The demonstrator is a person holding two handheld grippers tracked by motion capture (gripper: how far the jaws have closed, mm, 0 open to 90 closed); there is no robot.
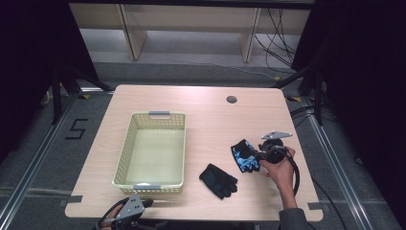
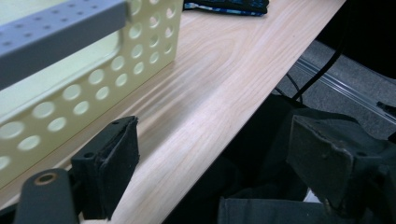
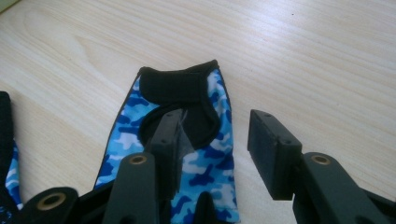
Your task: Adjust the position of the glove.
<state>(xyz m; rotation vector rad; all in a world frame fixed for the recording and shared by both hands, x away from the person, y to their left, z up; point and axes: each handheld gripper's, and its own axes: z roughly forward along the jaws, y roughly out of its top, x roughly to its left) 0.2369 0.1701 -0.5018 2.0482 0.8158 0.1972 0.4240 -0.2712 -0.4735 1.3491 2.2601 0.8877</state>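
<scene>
A: Camo glove [image 3: 135,126] — blue, white and black camouflage cloth with a black band across one end. Lies flat on the bench [image 1: 210,115], toward its right edge, about midway from front to back.

B: Right gripper [image 3: 215,140]?

A: Jaws spread wide. One jaw rests on the glove's black part, the other over bare wood beside the cloth. Nothing pinched between them. In the high view the right gripper [image 1: 261,154] sits at the glove's right side, with the right hand [image 1: 280,167] behind it.

B: The second glove?

A: Black glove [image 1: 219,180], small pale dots on it, lying near the front edge, left of the camo glove and apart from it.

B: The basket?

A: Pale yellow basket [image 1: 125,148], perforated walls, grey handle at each short end, left-centre of the bench. Nothing inside.

B: Left gripper?

A: Left gripper [image 2: 215,154] sits at the front-left corner, past the basket's near end, jaws wide apart, holding nothing. One jaw over the bench edge, the other off it.
</scene>
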